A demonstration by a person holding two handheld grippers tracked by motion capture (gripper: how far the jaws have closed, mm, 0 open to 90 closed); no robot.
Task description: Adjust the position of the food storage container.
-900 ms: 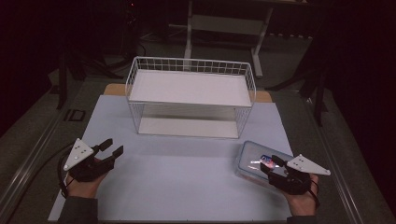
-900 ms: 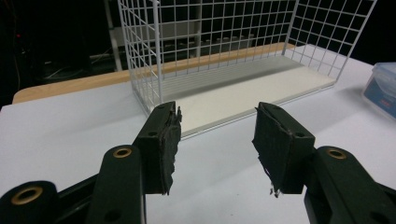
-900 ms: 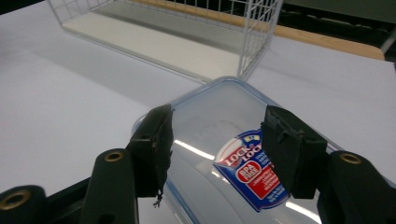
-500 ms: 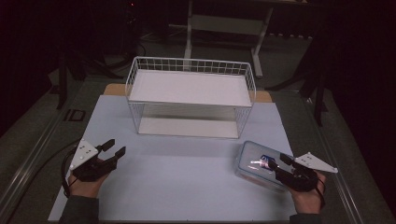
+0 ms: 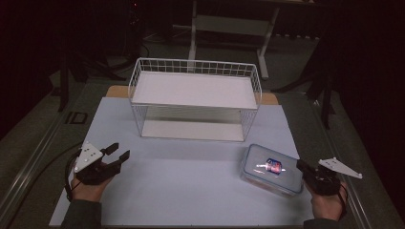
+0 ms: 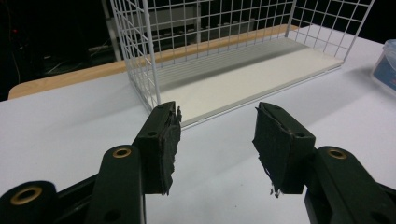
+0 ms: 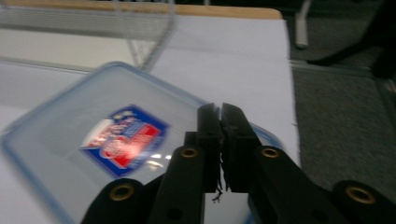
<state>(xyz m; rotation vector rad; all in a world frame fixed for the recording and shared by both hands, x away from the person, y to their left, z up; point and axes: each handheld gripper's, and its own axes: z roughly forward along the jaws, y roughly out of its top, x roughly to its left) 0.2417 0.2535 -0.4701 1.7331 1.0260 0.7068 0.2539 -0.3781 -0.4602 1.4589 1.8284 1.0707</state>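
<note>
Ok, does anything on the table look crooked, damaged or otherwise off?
Two things. The lidded box lies askew to the mat's edges, while the wire rack sits square. The black pads on the left tongs look frayed, with ragged edges and loose threads. Nothing is spilled.

Ahead of me a white wire basket rack (image 5: 195, 102) is standing toward the far half of the pale sheet (image 5: 191, 176) that is covering the table. A white shelf board (image 5: 191, 90) is lying across its upper level and a second board (image 6: 247, 79) is resting at its base. A strip of the wooden tabletop (image 5: 117, 91) is peeking out behind the sheet. Beyond the table, a pale metal stand (image 5: 229, 24) is sitting in the dark.
</note>
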